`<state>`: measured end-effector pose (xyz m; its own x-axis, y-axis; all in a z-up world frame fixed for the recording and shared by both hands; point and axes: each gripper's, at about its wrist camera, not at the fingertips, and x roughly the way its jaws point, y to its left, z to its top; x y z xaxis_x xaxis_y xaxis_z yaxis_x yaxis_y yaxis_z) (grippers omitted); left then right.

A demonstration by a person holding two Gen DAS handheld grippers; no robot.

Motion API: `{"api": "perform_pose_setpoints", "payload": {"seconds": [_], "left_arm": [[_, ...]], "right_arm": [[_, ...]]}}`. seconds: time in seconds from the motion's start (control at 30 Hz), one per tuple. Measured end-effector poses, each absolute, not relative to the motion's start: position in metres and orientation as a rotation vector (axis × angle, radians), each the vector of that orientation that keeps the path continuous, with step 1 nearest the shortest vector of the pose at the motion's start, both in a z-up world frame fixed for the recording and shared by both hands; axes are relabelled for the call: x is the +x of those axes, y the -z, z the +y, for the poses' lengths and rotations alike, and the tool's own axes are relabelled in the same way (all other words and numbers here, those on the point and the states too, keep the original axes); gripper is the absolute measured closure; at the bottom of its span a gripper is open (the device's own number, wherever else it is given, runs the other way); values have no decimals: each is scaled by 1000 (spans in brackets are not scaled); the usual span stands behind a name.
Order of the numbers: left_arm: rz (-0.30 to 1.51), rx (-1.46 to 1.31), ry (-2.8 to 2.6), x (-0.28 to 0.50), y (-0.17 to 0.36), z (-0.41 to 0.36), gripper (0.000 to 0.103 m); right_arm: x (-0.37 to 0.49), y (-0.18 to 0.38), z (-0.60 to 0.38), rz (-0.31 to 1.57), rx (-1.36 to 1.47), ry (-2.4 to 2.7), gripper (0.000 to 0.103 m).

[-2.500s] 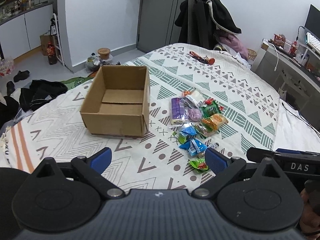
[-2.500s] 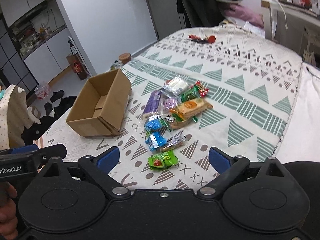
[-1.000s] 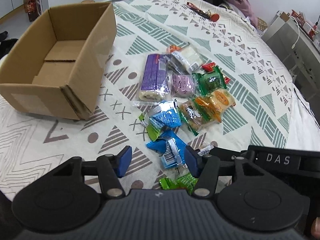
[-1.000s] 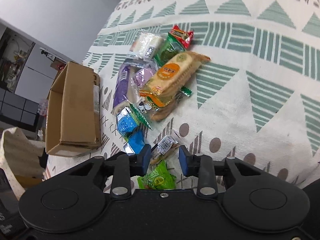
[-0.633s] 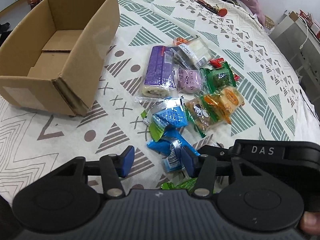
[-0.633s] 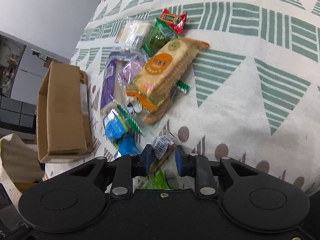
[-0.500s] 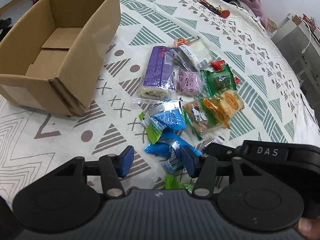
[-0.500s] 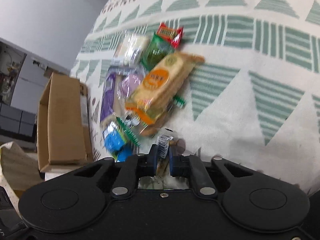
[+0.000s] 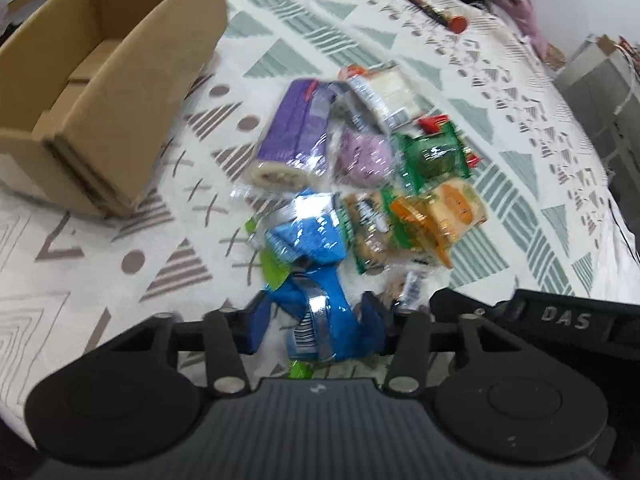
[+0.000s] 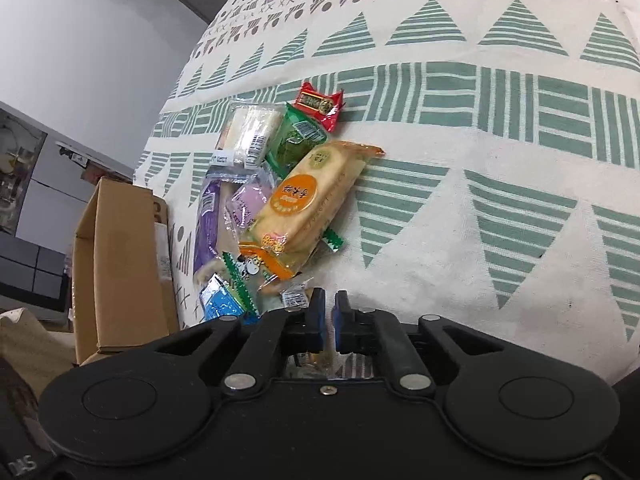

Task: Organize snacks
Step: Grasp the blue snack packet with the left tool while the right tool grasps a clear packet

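Snacks [image 9: 372,184] lie heaped on the bed beside the box [image 9: 100,92]. My left tongs [image 9: 316,330] gape around a blue packet [image 9: 320,320]; right tongs [image 10: 327,316] look nearly shut, contents unclear. Packets are light, crinkly, slippery; I'd pinch the sealed ends.

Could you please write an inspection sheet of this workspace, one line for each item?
Surface: patterned bedspread, white with green triangles.
Job's things: open cardboard box, nothing visible inside; snack pile beside it, including purple roll, orange cracker pack, green packet, red candy.
Clutter: red-tipped object at far end.
Grippers: left hand-held gripper open around blue packet; right hand-held gripper shut, small clear wrapper just beside its tips, grip unclear.
Cables: white cable.
Surroundings: white wall, grey furniture.
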<state>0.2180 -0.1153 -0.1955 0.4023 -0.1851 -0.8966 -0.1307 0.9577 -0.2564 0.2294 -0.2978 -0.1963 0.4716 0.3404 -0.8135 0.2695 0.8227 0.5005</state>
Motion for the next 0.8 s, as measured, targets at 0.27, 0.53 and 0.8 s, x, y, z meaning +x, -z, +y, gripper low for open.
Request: {"api": "perform_pose_setpoints", "payload": {"seconds": [0.27, 0.53, 0.8], "left_arm": [[1147, -325, 2, 209, 185, -101, 77], [1112, -345, -20, 202, 170, -81, 77], [1069, -356, -6, 189, 153, -64, 77]], "right_arm": [[232, 192, -281, 1117, 541, -89, 64], [238, 193, -263, 1144, 424, -96, 64], [234, 188, -242, 1120, 301, -91, 85]]}}
